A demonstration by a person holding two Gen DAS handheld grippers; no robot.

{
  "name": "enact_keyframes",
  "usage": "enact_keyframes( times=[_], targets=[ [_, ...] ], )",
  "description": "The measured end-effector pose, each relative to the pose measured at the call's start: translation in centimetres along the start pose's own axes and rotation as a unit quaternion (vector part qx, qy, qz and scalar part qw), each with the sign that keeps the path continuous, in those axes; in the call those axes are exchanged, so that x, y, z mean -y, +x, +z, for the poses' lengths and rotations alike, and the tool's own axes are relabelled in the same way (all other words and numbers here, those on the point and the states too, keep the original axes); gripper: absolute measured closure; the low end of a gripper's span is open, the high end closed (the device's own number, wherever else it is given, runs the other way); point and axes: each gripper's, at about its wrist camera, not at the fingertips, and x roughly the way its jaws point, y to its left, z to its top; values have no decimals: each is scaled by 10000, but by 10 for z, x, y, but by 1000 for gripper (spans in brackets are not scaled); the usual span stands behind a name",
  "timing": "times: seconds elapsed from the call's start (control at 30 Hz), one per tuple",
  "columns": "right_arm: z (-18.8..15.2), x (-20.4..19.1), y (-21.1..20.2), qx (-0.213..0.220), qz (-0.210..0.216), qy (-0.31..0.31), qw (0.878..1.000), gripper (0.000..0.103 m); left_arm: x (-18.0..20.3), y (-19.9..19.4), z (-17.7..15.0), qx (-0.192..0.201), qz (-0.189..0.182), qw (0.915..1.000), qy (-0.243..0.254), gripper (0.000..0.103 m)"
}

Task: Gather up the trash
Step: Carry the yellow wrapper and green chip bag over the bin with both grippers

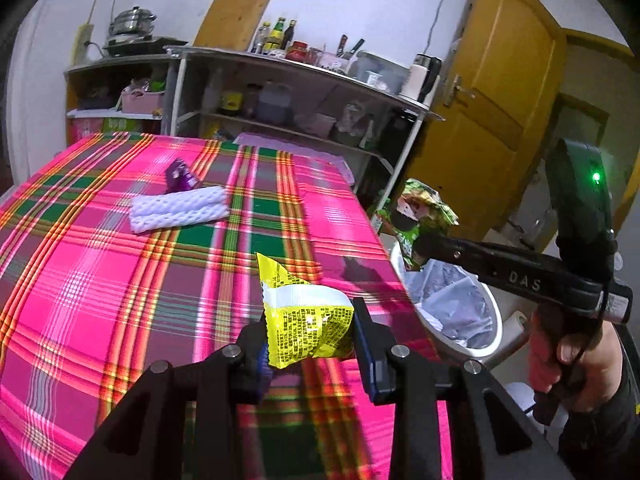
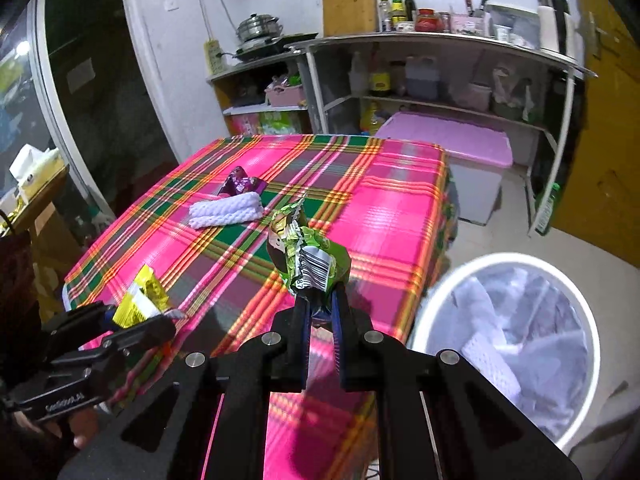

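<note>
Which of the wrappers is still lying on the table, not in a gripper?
The purple wrapper, beside the white foam net; the yellow wrapper and green wrapper are gripped.

Ahead of the grippers stands a metal shelf unit (image 2: 440, 46) against the white wall. On its top are a wooden cutting board (image 2: 349, 0), some bottles (image 2: 397, 6) and a kettle (image 2: 550, 20). Further left, a steel pot (image 2: 256, 28) sits on a stove. A yellow door (image 1: 492, 92) is to the right.
</note>
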Motion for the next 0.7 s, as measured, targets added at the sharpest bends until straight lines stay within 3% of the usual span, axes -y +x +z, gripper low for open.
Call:
enact_keyframes(
  times=[0.7],
  targets=[
    [-43,67,-59,204,-534,708,9959,93,76,26,0,-307,-475,9957,729,68]
  ],
)
